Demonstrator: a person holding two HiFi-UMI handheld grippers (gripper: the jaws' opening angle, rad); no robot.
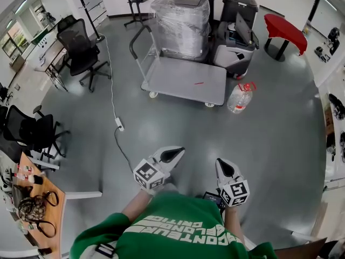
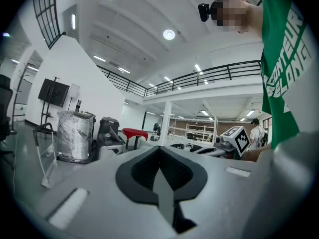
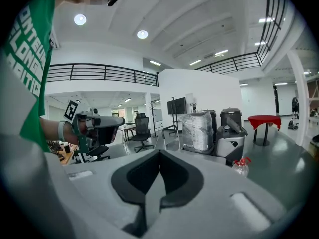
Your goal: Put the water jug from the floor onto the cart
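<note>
Left claw is pressed together with nothing between its jaws. You hold it low in front of your green shirt, pointing out over the floor. Right claw is also pressed together and empty. It sits beside the left one, and the two are not touching.

The water jug stands upright on the floor, red cap on top. It is just beside the near right corner of the cart and well apart from both claws. The cart deck is mostly bare, with its push handle on the left. A plastic-wrapped load stands at the cart's far side, and a black machine is right of that.

A white cable runs across the floor left of the cart. An office chair stands further left.
</note>
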